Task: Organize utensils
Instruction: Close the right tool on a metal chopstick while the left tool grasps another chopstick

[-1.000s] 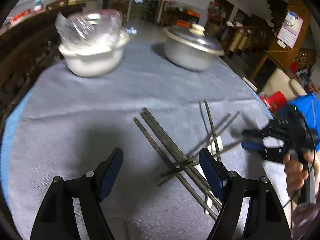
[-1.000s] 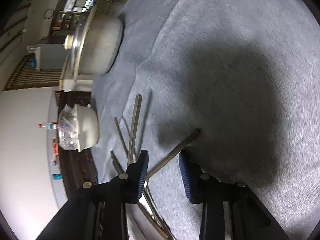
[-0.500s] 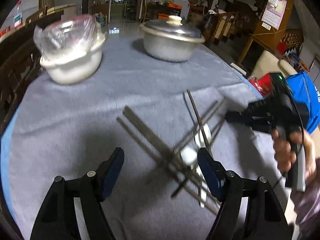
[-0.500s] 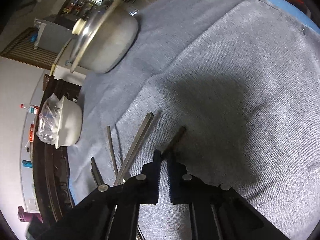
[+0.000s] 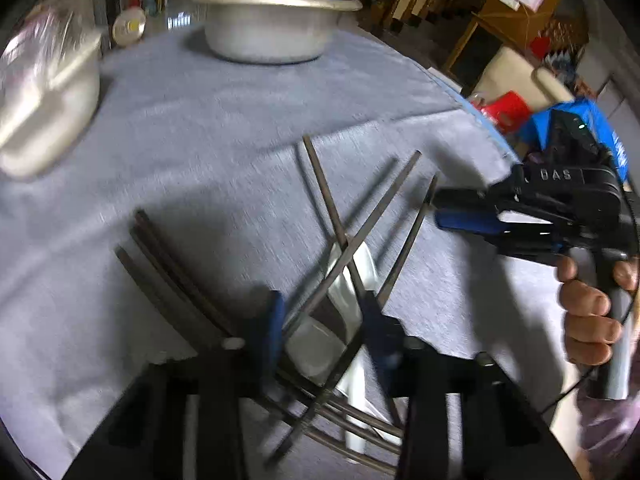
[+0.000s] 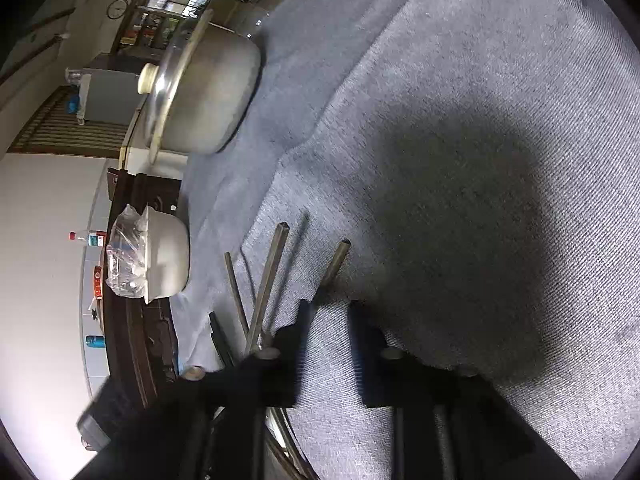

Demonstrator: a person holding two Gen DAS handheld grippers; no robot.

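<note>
**Inspector:** Since the earlier frame, what has moved?

**Me:** My left gripper (image 5: 320, 320) has swung over the crossed pile of dark metal chopsticks (image 5: 360, 236) and white ceramic spoons (image 5: 320, 344); its jaws have just been closing around them, though blur hides whether the pads press. My right gripper (image 6: 328, 344) has just been opening; only cloth lies between its jaws.

**Inspector:** Progress?

**Me:** Nothing looks sorted yet. On the grey tablecloth (image 5: 240, 120) a lidded aluminium pot (image 5: 272, 20) and a plastic-covered white bowl (image 5: 44, 92) stand well clear.
</note>
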